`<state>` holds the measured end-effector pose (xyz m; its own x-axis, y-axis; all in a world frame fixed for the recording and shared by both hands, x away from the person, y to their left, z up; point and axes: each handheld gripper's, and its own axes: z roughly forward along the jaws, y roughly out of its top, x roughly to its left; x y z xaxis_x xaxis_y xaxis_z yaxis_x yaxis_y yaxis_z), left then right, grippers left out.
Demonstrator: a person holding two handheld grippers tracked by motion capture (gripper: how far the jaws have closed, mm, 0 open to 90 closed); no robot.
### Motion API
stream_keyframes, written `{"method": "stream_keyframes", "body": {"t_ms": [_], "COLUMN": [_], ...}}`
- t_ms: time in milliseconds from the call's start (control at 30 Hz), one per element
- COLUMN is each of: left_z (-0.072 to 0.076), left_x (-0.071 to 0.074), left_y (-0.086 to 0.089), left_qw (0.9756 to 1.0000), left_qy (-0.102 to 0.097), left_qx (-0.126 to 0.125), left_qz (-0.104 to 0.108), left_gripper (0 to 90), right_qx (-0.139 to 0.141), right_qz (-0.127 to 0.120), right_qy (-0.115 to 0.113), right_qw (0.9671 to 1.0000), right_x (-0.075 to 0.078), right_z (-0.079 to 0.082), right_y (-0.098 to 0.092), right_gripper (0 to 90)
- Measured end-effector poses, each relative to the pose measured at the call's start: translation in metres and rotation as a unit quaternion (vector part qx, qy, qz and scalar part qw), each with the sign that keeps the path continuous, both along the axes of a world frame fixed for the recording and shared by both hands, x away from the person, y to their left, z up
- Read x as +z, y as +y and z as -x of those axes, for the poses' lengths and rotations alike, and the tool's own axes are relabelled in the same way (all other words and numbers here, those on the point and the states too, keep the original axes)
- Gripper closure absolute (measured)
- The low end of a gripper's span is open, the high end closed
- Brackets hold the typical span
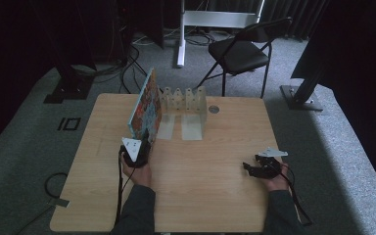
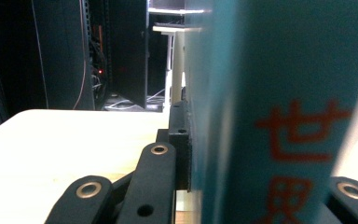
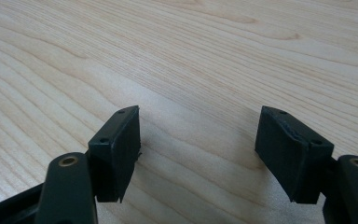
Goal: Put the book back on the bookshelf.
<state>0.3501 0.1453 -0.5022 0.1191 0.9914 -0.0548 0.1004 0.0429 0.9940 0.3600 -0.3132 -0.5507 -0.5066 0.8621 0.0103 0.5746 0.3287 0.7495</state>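
The book (image 1: 146,105) stands on edge on the table (image 1: 215,196), tilted, just left of the white slotted rack (image 1: 186,110), with its near bottom corner clamped in my left hand-held gripper (image 1: 144,139). In the left gripper view the pad presses flat against the teal spine (image 2: 279,116), so the grip looks firm but sits low on the book.

I judge the step to be steering the book into one of the rack's slots. To do it well I should keep the jaws tight, since a tall book held by one corner wants to swing, bring the cover upright and parallel to the rack's dividers, then slide it in along the table rather than lifting it.

My right hand-held gripper (image 1: 262,168) rests on the table well right of the rack, jaws apart and empty; it could steady the book's far edge.
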Motion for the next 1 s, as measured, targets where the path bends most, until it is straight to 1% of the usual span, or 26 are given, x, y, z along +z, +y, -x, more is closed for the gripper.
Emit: {"method": "stream_keyframes", "body": {"t_ms": [200,300,600,700,833,967,1000], "left_z": [0.0001,-0.0001,-0.0002,-0.0001,-0.0001,0.0000,0.0001], "left_x": [-0.0015,-0.0028,-0.0031,-0.0034,-0.0035,-0.0037,-0.0038], "left_y": [0.0018,0.0022,0.0040,0.0041,0.0043,0.0042,0.0042], "left_qw": [1.0000,1.0000,0.9999,1.0000,1.0000,1.0000,0.9999], "left_qy": [0.003,0.006,0.009,0.008,0.007,0.005,0.005], "left_qx": [0.000,0.000,0.003,0.003,0.002,0.004,0.004], "left_qz": [0.005,0.004,0.007,0.002,0.000,-0.008,-0.013], "left_gripper": [80.8,80.7,80.2,79.9,79.8,78.9,78.6], "right_qx": [0.000,0.000,0.000,0.000,0.000,0.000,0.000], "right_qz": [0.000,0.000,0.000,0.000,0.000,0.000,0.000], "right_qy": [0.000,0.000,0.000,0.000,0.000,0.000,0.000], "right_qw": [1.0000,1.0000,1.0000,1.0000,1.0000,1.0000,1.0000], "right_x": [0.0000,0.0000,0.0000,0.0000,0.0000,0.0000,0.0000], "right_z": [0.0000,0.0000,0.0000,0.0000,0.0000,0.0000,0.0000], "right_y": [0.0000,0.0000,0.0000,0.0000,0.0000,-0.0001,0.0000], "right_gripper": [30.5,30.5,30.5,30.5,30.5,30.5,30.5]}}
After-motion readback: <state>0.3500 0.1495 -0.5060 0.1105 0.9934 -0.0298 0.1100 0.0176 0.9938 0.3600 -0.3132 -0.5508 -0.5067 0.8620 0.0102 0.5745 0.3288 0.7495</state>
